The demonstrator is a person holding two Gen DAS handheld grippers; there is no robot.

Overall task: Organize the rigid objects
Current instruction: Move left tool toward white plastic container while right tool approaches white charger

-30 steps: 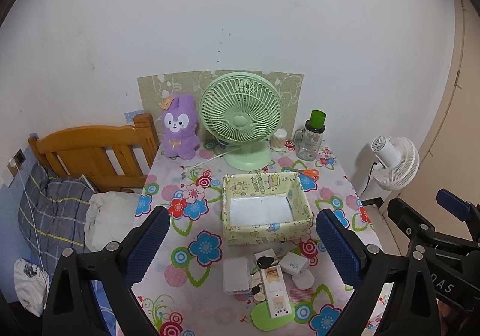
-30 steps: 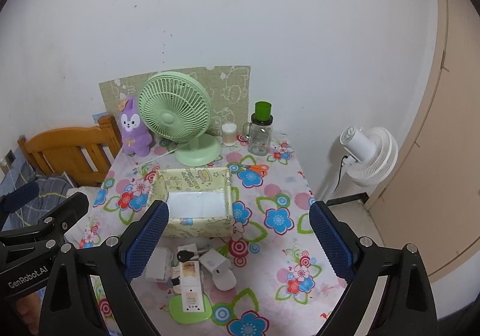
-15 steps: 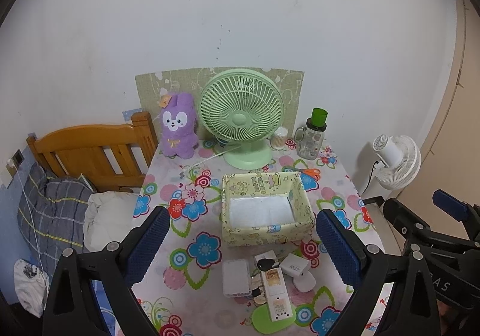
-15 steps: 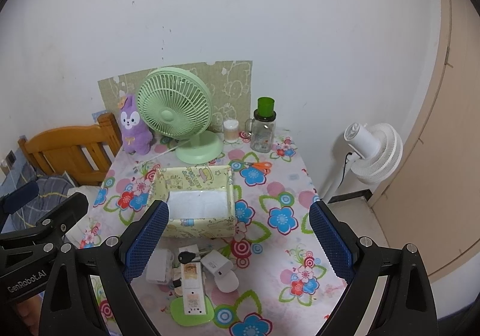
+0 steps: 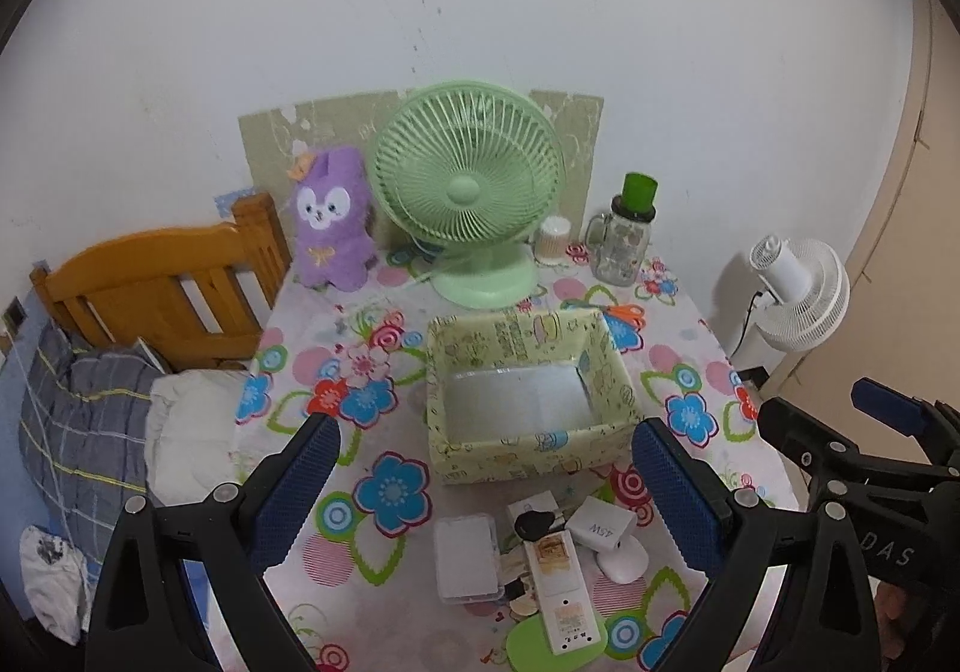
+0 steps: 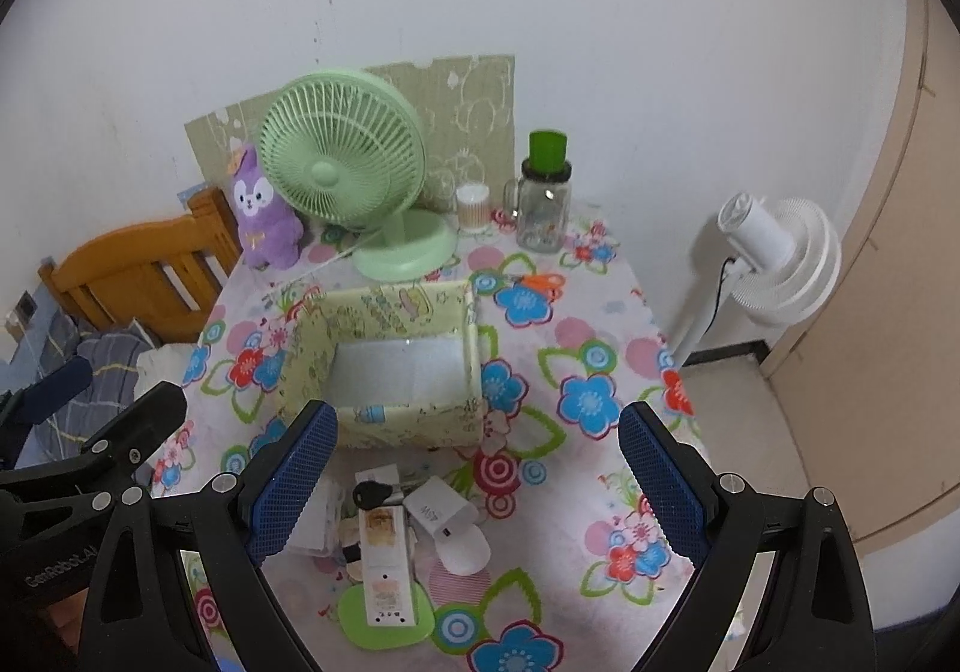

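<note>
Below both wide-open, empty claws, left claw (image 5: pixel 483 483) and right claw (image 6: pixel 474 477), a gadget pile (image 6: pixel 414 522) beside box (image 6: pixel 384 366).

A home bedroom: a wooden bed frame (image 5: pixel 162 288) with bedding beside a flower-patterned table (image 5: pixel 336 372).

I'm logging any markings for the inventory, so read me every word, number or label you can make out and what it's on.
"45W": white charger block.
"GenRobot.AI": body of the left claw.
"DAS": body of the right claw; the rest is cut off.
Print on the yellow box and the white remote: too small to read.
</note>
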